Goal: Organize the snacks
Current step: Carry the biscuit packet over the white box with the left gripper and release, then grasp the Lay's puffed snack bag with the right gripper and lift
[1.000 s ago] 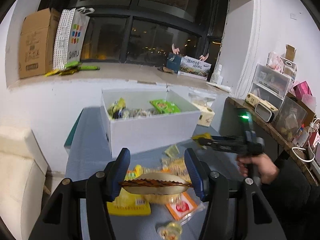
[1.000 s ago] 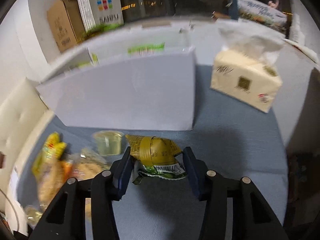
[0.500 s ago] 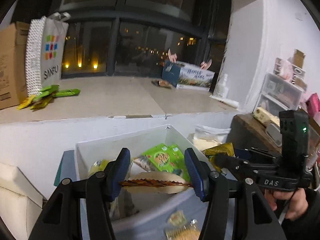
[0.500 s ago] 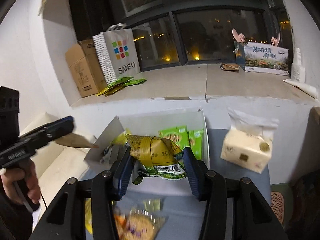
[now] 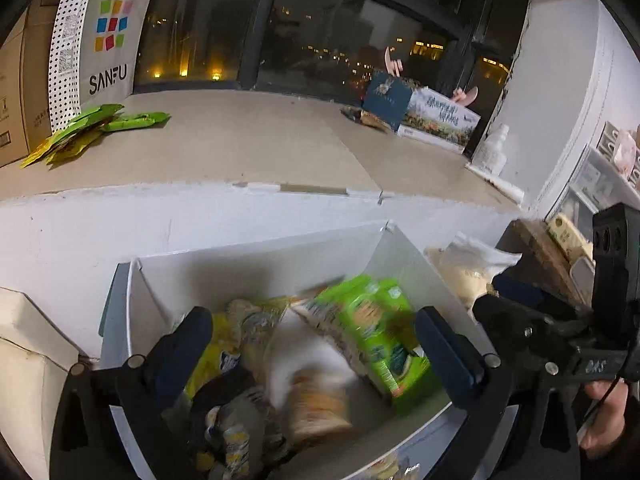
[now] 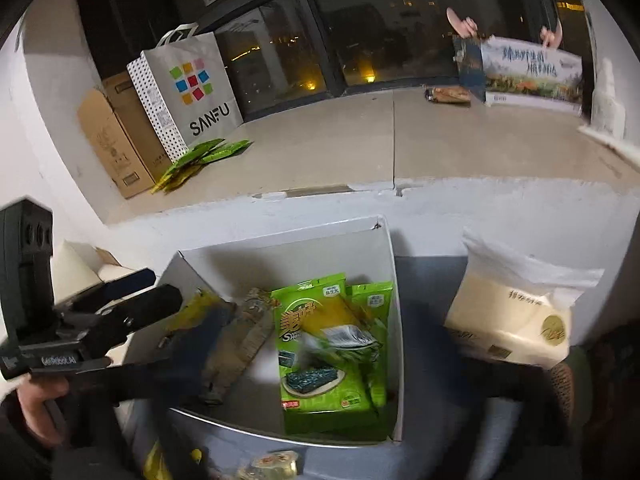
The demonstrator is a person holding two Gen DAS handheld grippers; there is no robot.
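Note:
A white box [image 5: 256,252] holds several snack packets, among them green seaweed packs [image 6: 316,344]. My left gripper [image 5: 316,348] hangs over the box, its jaws opening wide. A blurred tan and white packet [image 5: 308,372] drops free between them, untouched by the pads. My right gripper [image 6: 324,350] is also over the box [image 6: 280,236] with its jaws opening, its fingers [image 6: 192,356] smeared by motion. A blurred gold and green packet [image 6: 344,332] falls onto the seaweed packs. Each view shows the other gripper, held by a hand [image 5: 604,416].
A tissue pack [image 6: 516,312] stands right of the box on the blue table. Loose snacks [image 6: 272,464] lie in front of the box. On the window ledge stand a paper bag [image 6: 188,88], a cardboard box [image 6: 112,140] and green packets [image 6: 200,156].
Both grippers rose from the table and came over the white box. Each was shut on a packet and has now opened, and the packets fall into the box.

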